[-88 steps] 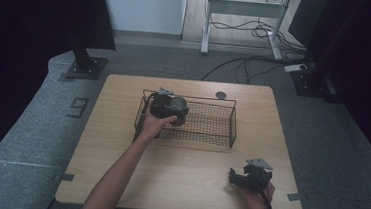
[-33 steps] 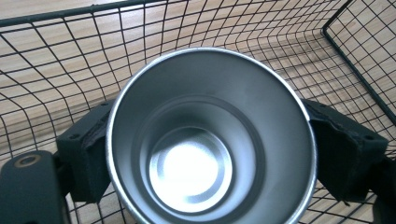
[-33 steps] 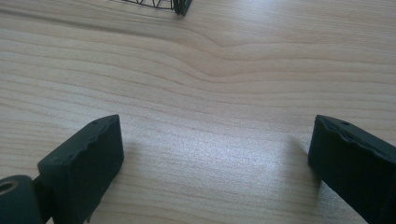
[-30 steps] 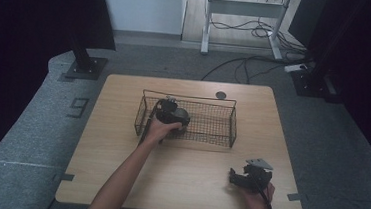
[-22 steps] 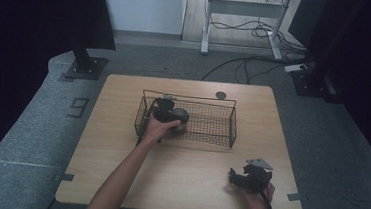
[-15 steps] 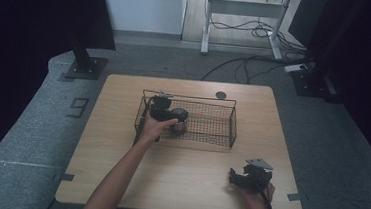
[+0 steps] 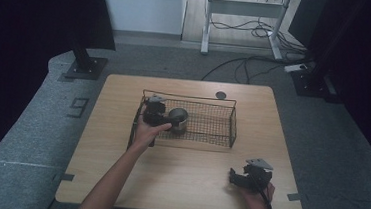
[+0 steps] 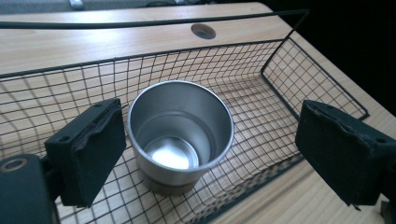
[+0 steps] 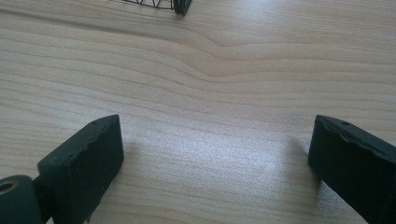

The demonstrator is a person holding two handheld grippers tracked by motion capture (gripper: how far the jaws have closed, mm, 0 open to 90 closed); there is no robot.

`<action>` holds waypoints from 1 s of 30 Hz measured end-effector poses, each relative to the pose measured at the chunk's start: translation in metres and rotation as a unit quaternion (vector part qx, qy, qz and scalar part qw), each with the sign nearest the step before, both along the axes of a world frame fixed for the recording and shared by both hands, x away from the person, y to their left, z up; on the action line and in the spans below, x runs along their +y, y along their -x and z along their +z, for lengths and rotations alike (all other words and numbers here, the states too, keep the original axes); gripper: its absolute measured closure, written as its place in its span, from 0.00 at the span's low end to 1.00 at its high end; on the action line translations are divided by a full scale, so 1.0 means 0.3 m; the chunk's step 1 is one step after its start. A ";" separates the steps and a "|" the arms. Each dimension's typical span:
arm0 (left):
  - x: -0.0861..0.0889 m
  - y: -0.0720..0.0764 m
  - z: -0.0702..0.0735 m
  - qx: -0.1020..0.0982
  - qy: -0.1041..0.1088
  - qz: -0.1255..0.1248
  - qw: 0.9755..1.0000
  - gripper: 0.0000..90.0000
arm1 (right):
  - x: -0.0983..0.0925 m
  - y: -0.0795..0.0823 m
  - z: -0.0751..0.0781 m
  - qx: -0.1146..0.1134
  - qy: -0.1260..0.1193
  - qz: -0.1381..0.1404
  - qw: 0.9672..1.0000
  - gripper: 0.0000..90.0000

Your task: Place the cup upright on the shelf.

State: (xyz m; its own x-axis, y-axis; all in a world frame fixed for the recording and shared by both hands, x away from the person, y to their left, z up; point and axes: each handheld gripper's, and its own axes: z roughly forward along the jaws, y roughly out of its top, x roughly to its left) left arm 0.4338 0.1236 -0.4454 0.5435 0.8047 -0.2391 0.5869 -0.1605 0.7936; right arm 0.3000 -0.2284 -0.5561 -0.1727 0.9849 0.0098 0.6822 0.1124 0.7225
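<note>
Cup: a metal cup (image 8: 180,135) was seen upright inside the wire basket (image 7: 221,130), at its 9 o'clock end | left gripper (image 8: 210,154): jaws wide, cup released | right gripper (image 9: 215,172): jaws wide, idle over counter (image 7: 183,177) | placement judged done, withdrawal left.

I can't see the cup's (image 8: 180,135) base where it meets the basket (image 8: 289,60) mesh; its near wall hides it. Basket's near-left part is cut off at frame edge. Left gripper (image 7: 153,113) jaws too small to read from the high view.
</note>
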 end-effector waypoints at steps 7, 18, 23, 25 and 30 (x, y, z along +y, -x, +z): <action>0.043 0.075 0.008 -0.020 0.003 -0.009 1.000 0.11 | 0.001 0.000 0.001 0.001 -0.001 -0.001 1.000 0.04; 0.146 0.202 -0.020 -0.026 0.017 -0.013 0.999 0.12 | 0.001 0.000 0.001 0.001 -0.001 -0.001 1.000 0.04; 0.207 0.261 -0.064 -0.019 0.023 -0.009 1.000 0.14 | 0.001 0.000 0.001 0.001 -0.001 -0.001 1.000 0.04; 0.231 0.287 -0.081 -0.021 0.022 -0.004 1.000 0.15 | 0.001 0.000 0.001 0.001 -0.001 -0.001 1.000 0.04; 0.280 0.350 -0.119 -0.021 0.013 0.005 1.000 0.16 | 0.001 0.000 0.000 0.001 0.000 -0.001 1.000 0.04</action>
